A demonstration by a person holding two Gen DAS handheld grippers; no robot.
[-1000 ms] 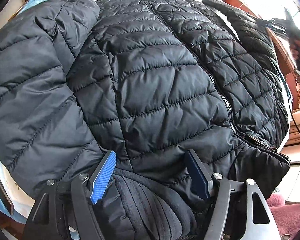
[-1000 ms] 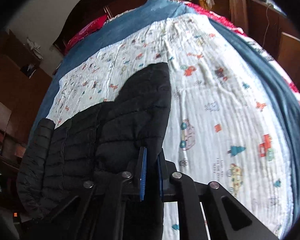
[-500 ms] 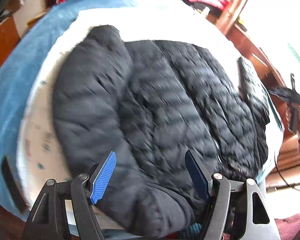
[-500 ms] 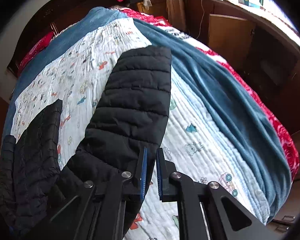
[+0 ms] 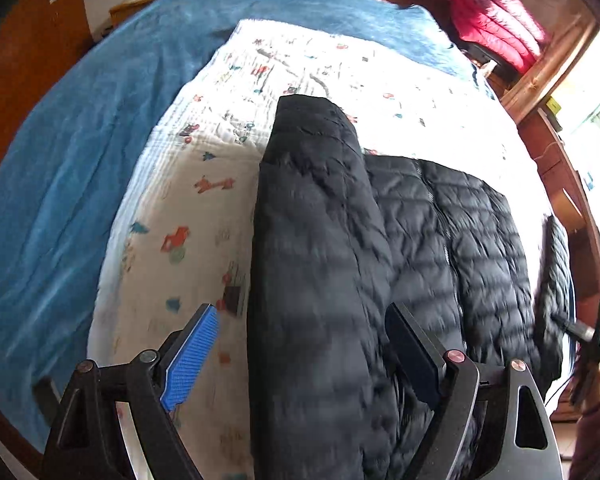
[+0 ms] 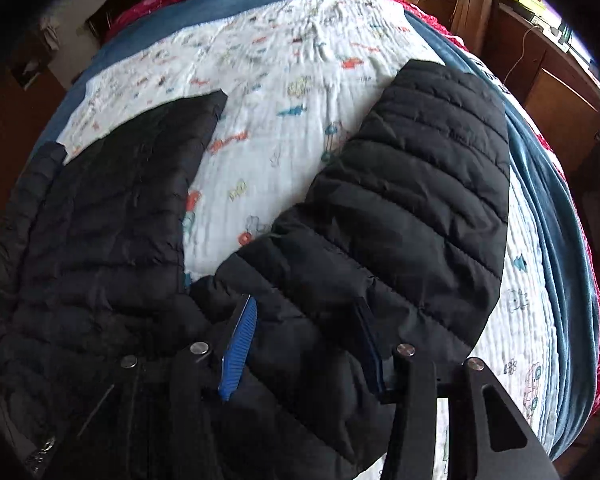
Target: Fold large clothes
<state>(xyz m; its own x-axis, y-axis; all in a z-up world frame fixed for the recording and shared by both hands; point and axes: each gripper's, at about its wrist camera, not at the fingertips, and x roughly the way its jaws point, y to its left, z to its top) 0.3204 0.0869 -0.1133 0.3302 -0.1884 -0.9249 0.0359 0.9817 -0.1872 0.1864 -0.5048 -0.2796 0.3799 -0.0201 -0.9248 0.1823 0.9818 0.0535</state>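
Observation:
A black quilted puffer jacket [image 5: 420, 248] lies spread on a white printed quilt [image 5: 300, 80] over the bed. In the left wrist view its left sleeve [image 5: 312, 240] runs up the middle, away from my left gripper [image 5: 302, 320], which is open with the sleeve between its jaws. In the right wrist view the other sleeve [image 6: 420, 176] lies spread out to the right of the jacket body [image 6: 112, 220]. My right gripper [image 6: 304, 320] is open over the sleeve's upper part, its blue pads [image 6: 240, 344] apart.
A blue blanket [image 5: 80, 152] covers the bed under the quilt and hangs off the right side [image 6: 552, 208]. Folded red bedding [image 5: 500, 16] sits at the head. Wooden furniture [image 6: 548, 80] stands along the right of the bed.
My right gripper has opened and let go of the sleeve, which now lies on the quilt. My left gripper has drawn back from the jacket body and now looks along the left sleeve.

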